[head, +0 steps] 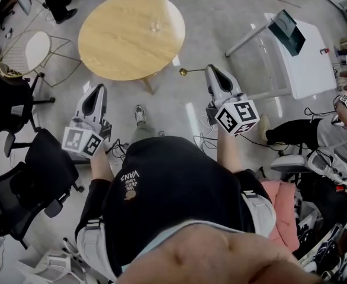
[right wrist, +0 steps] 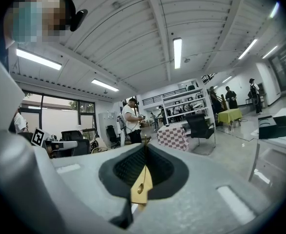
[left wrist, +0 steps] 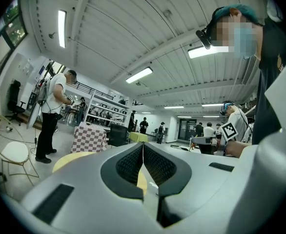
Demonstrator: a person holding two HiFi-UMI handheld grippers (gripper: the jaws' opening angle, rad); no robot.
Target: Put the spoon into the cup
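The right gripper is squeezed tight on the gold spoon. The spoon sticks out from its tips, up in the air. The left gripper is closed with nothing in it. The glass cup stands on the round wooden table, well apart from the spoon.

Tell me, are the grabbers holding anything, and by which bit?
The right gripper pinches the gold spoon by its handle, and the spoon's round end pokes out past the tips. The left gripper is shut and holds nothing.
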